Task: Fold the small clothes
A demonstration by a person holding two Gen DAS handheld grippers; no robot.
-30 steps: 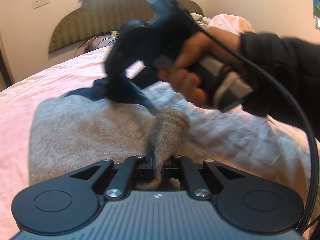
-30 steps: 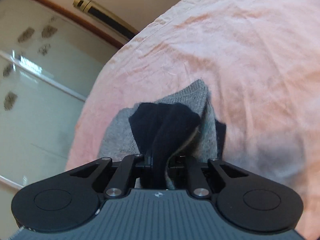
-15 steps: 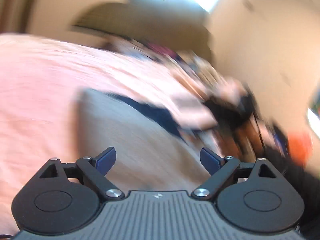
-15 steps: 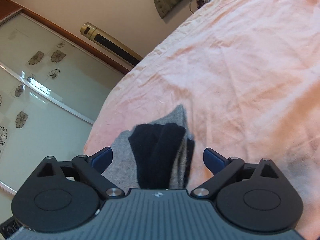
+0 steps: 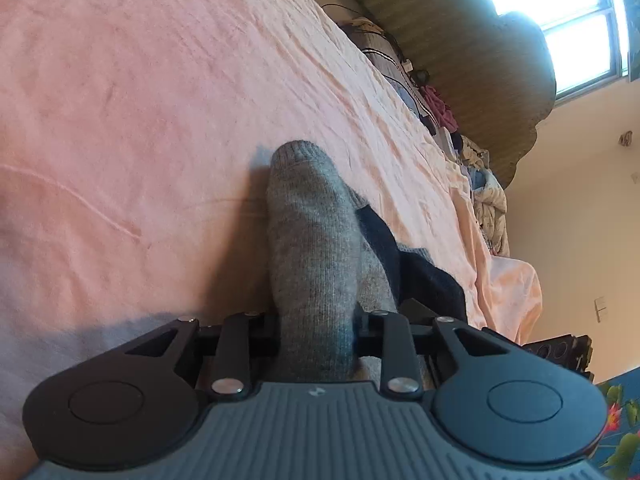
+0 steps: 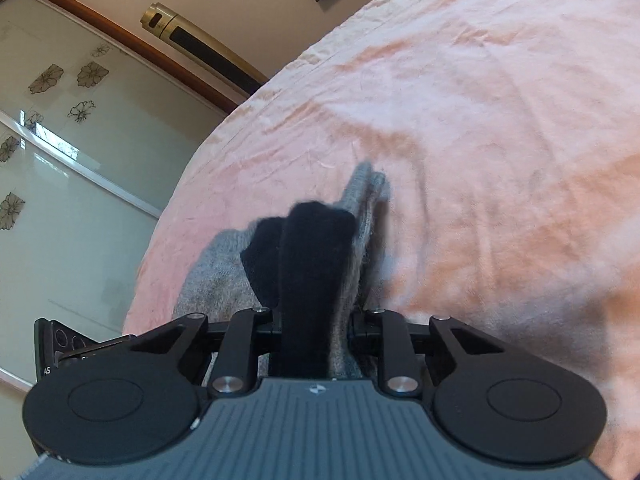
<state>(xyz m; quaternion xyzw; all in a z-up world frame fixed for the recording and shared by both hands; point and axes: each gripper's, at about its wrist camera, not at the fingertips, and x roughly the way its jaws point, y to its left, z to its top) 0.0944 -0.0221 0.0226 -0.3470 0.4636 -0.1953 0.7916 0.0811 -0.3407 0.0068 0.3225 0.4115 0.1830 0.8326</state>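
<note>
A small grey knit garment (image 5: 312,220) with a navy part (image 5: 424,276) lies on the pink bed sheet (image 5: 140,120). In the left wrist view a raised grey fold runs back between the jaws of my left gripper (image 5: 316,320), which are closing and pinch it. In the right wrist view the navy fold (image 6: 312,248), with grey knit (image 6: 216,276) beside and under it, sits between the closing jaws of my right gripper (image 6: 316,320), clamped there. The fabric hides both sets of pads.
A padded headboard (image 5: 460,40), a bright window (image 5: 560,20) and a heap of clothes and cables (image 5: 440,112) are at the bed's far end. Glazed sliding doors (image 6: 60,160) stand past the bed's edge. A black edge of the other gripper (image 6: 60,344) shows low left.
Both grippers let go of the garment half a second ago, jaws wide. Now each is closed on a fold again. The left view has swung and rolled sideways.
</note>
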